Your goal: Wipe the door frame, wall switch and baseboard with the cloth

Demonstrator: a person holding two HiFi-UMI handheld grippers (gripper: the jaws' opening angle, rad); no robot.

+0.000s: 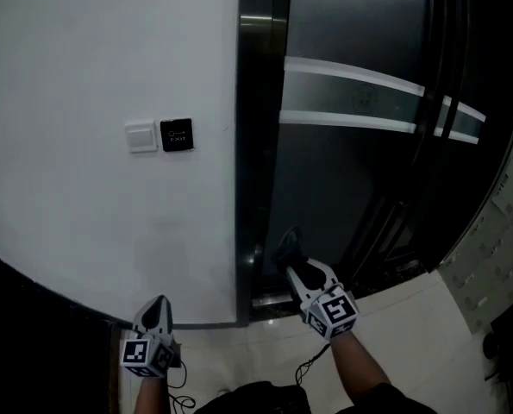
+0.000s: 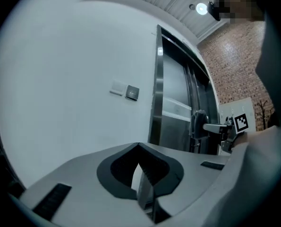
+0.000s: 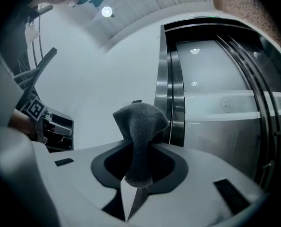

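Only the head view shows the pale floor (image 1: 394,317) under me. There my right gripper (image 1: 290,264) points forward and up, at the foot of the dark metal door frame (image 1: 254,145). The grey cloth (image 1: 288,247) stands out of its fingertips, very near the frame; I cannot tell if it touches.

The right gripper view shows more than this. My right fingers are clamped on the cloth, which rises from between them and folds over at the top. The frame is just behind the cloth and to its right.

The left gripper view shows my left gripper (image 2: 139,148) with its fingers pressed together and nothing between them, pointing at the white wall (image 2: 60,79). The wall switch (image 1: 140,136) is high above my left fingers, and a black panel (image 1: 177,134) is just beside it on the right. Only this view shows a brick wall (image 2: 234,70), far to the right of my left fingers, past the door frame.

In the head view my left gripper is lower and nearer to my body than the right one, and the two are well apart.
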